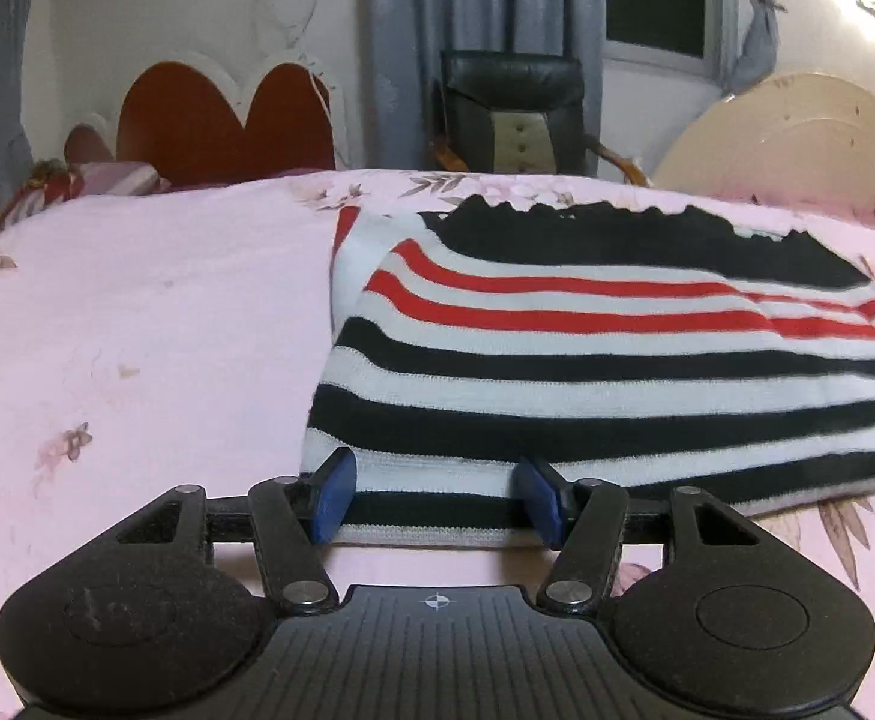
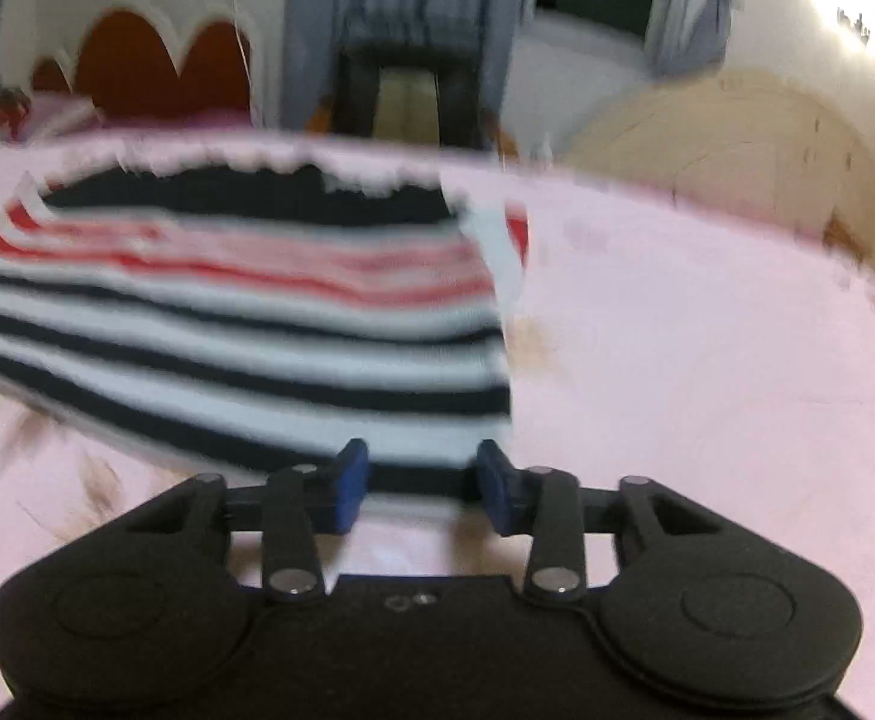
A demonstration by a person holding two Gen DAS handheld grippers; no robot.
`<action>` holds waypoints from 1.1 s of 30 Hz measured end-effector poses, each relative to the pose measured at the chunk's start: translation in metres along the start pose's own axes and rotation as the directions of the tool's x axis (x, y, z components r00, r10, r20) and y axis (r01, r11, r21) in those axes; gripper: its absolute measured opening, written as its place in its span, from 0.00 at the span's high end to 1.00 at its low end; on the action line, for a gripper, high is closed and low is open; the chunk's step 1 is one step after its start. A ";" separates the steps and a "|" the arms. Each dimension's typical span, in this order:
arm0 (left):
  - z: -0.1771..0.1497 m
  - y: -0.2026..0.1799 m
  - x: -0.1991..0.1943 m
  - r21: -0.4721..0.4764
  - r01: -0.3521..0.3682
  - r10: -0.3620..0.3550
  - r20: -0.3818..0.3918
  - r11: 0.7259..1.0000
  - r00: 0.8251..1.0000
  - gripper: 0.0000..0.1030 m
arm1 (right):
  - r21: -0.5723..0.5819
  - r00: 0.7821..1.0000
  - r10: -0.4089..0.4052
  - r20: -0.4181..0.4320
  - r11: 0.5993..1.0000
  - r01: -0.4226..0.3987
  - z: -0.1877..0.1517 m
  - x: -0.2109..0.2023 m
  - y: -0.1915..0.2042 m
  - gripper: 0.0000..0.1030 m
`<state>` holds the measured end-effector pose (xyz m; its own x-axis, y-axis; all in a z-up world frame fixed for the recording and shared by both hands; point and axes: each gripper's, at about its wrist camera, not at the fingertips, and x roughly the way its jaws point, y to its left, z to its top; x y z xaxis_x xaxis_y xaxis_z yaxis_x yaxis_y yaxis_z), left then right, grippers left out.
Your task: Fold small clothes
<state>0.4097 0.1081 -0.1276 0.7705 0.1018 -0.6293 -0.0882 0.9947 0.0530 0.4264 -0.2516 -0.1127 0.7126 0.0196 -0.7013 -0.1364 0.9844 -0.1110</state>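
Striped garment [image 1: 587, 360] lies flat on the pink bed [image 1: 137, 330], stripes running across, near hem straight ahead between the spread blue pads of both the left tool [image 1: 437, 501] and right tool [image 2: 422, 486], neither yet pinching.

I am in a home bedroom: a bed [image 1: 137, 312] in pink floral sheets, scalloped headboard [image 1: 221, 120], grey curtains [image 1: 413, 48].

Bed [image 1: 137, 312] lies bare on both sides of striped garment [image 1: 557, 360]; headboard [image 1: 221, 126] and chair [image 1: 512, 114] bound far edge.
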 end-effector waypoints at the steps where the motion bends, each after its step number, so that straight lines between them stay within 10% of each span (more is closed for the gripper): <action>1: 0.002 -0.002 -0.001 0.015 -0.007 0.007 -0.007 1.000 1.000 0.42 | -0.002 1.000 0.011 0.017 1.000 -0.011 -0.003 0.000 -0.002 0.66; 33: 0.010 -0.007 0.005 0.036 -0.021 0.023 -0.065 0.999 0.998 0.42 | -0.030 0.999 -0.021 -0.033 0.999 0.020 0.005 0.004 0.005 0.65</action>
<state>0.4206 0.1019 -0.1230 0.7253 0.1234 -0.6773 -0.0815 0.9923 0.0935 0.4320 -0.2460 -0.1123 0.6919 -0.0073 -0.7219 -0.1424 0.9789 -0.1463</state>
